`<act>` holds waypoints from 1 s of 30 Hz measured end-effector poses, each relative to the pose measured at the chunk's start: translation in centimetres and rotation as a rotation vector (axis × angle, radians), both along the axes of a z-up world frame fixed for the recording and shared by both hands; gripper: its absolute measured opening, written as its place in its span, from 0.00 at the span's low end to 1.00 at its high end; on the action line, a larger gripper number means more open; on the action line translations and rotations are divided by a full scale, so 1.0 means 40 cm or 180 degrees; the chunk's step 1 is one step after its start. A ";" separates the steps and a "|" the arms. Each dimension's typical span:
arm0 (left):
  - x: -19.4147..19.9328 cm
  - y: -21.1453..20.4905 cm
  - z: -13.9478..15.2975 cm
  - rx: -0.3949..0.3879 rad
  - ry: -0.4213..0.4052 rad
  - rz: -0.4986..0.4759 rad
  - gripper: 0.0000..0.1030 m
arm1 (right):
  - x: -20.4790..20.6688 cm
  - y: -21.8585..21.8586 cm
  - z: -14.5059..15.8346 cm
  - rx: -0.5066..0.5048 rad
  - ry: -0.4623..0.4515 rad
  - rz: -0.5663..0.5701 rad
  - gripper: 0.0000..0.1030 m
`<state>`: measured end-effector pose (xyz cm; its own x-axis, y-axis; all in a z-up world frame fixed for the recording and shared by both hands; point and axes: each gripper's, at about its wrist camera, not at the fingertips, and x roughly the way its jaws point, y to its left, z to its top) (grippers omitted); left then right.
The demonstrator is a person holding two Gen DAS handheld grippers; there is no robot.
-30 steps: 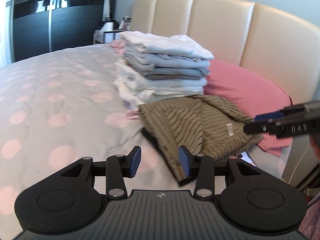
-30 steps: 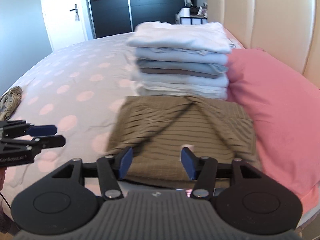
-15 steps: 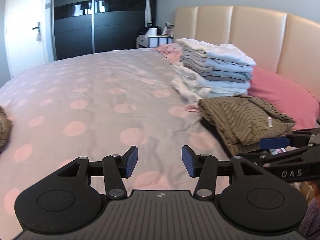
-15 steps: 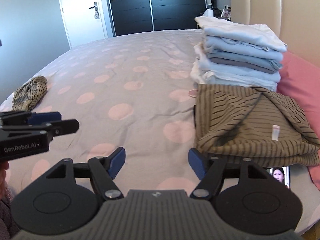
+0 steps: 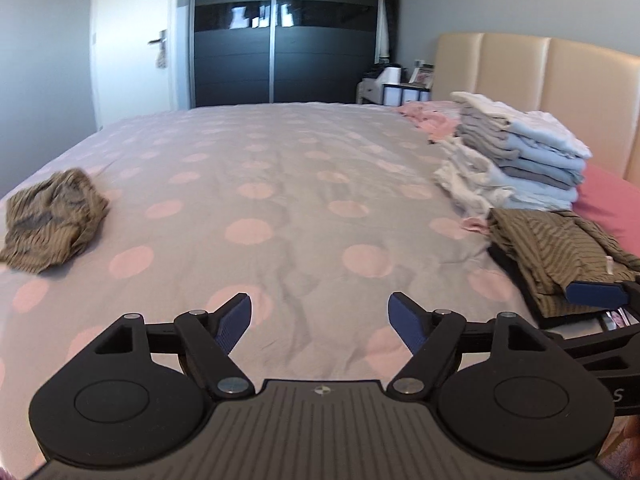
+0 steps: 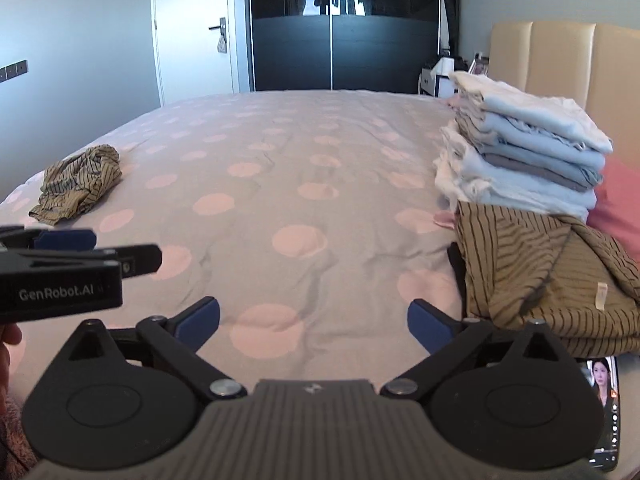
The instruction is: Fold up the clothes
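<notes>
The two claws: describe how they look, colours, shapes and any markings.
Both match. The left claw and the right claw are matte black plastic, each with two angled fingers tipped with blue ribbed pads, silver pivot screws, two round discs and a grey ridged base plate bearing a small round emblem. Seen from the right wrist view, the left claw's side reads "GenRobot.AI" in white. No cables or sleeves show.

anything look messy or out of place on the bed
Yes. A striped olive garment lies crumpled on the bed's far left side, away from the folded stack and the folded striped garment. A phone with its screen lit lies at the bed's edge beside them.
</notes>
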<state>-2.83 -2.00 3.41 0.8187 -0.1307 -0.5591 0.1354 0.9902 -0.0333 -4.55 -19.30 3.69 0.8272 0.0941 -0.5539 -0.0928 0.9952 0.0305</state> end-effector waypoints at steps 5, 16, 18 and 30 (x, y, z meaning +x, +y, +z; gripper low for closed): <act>0.002 0.042 -0.026 -0.0013 0.0132 0.0270 0.73 | 0.005 0.057 -0.005 -0.0029 -0.0111 0.0047 0.99; 0.001 0.115 -0.028 -0.0059 0.0184 0.0588 0.73 | 0.017 0.126 -0.018 -0.0213 -0.0227 0.0085 0.99; -0.003 0.120 -0.026 -0.0051 0.0157 0.0595 0.73 | 0.017 0.132 -0.023 -0.0208 -0.0199 0.0075 0.99; 0.010 0.093 -0.036 0.0167 0.0037 0.0610 0.73 | 0.013 0.117 -0.057 -0.0098 -0.0064 -0.0069 0.99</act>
